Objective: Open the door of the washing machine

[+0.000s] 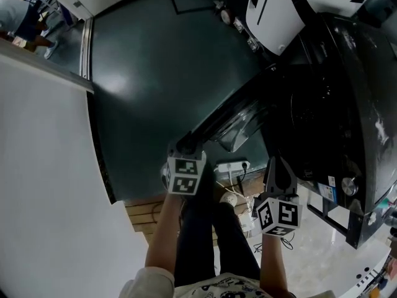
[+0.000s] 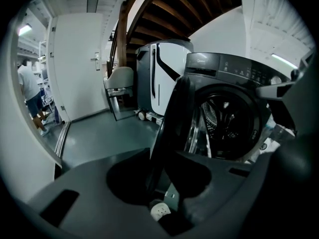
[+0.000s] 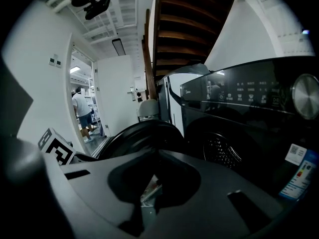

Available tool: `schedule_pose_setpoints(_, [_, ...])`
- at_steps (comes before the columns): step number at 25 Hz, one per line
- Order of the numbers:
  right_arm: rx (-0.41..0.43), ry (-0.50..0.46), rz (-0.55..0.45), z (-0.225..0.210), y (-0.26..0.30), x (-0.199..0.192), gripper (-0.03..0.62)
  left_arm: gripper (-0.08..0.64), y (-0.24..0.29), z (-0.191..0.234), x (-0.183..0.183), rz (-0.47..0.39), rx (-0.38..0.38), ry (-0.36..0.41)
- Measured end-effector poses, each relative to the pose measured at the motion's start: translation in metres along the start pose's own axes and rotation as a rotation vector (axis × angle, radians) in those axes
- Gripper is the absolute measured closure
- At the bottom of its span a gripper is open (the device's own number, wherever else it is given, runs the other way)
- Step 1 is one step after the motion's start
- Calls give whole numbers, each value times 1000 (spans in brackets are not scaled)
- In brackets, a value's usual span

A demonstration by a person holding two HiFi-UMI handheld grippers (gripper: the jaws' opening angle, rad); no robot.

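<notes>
Our left gripper [image 2: 158,203] grips the door [image 2: 169,123] rim; we should follow its hinge arc. Right gripper [image 3: 149,195]: narrowly parted, empty.

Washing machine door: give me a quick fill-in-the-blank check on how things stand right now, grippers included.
1. The washing machine has its door standing ___, so the drum shows.
2. The door's edge is clamped between the jaws of the ___ gripper.
3. The right gripper hangs beside the machine's front and holds ___.

Missing words: open; left; nothing.
</notes>
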State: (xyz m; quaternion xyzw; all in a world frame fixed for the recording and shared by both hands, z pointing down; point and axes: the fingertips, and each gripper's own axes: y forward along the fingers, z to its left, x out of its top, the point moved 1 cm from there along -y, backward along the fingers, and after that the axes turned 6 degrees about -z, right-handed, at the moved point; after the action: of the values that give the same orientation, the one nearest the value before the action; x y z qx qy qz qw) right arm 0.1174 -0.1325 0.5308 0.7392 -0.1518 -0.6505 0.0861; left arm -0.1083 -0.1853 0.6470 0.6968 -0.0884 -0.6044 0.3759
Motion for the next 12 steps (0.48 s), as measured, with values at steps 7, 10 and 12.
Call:
schedule_pose_setpoints(7, [9, -13, -1, 16, 30, 8, 574, 469, 16, 45, 20, -3, 7, 51])
schedule_pose_setpoints(10, [7, -16, -2, 18, 41, 11, 574, 469, 23, 60, 27, -9, 7, 67])
schedule_pose_setpoints(12, [3, -18, 0, 19, 46, 12, 574, 468, 28, 69, 31, -13, 4, 78])
